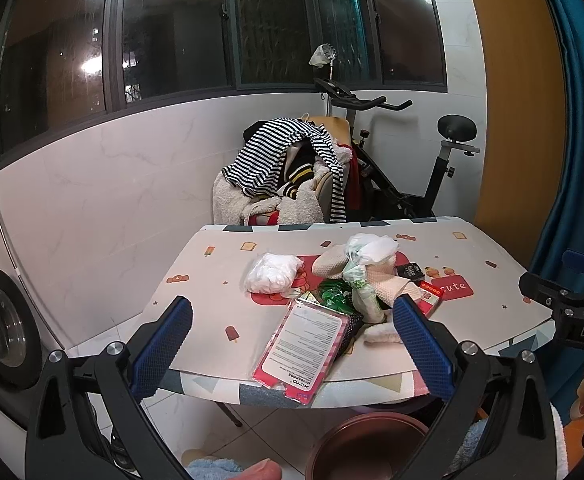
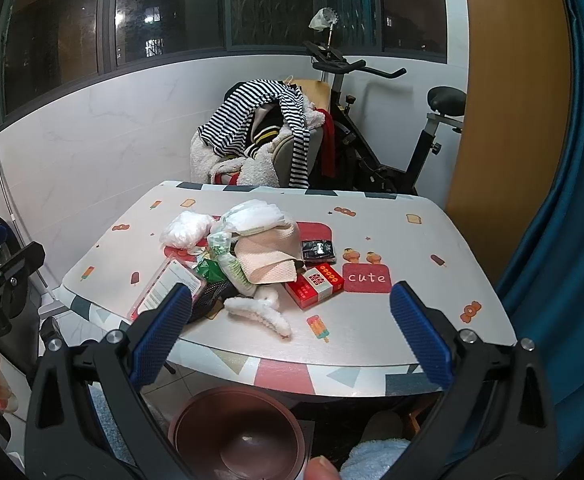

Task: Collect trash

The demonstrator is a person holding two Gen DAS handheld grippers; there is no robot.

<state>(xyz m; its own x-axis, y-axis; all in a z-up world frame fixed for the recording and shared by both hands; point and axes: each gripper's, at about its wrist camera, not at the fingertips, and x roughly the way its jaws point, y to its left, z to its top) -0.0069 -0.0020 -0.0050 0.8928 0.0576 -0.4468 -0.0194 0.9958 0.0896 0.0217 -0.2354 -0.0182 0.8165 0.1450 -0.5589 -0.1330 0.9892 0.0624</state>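
Your left gripper (image 1: 292, 344) and right gripper (image 2: 289, 330) gape wide, empty; the "XOYO" pack (image 1: 304, 352) lies at the worktop's (image 2: 412, 248) six o'clock edge, "cute" mat (image 2: 366, 278) beside.

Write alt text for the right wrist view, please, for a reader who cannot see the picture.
The open right gripper hovers at the near edge of a patterned table that holds a pile of trash: a red box, crumpled plastic bags, paper towel and a pink package. A brown bin stands on the floor below. Behind are a clothes-covered chair and an exercise bike.
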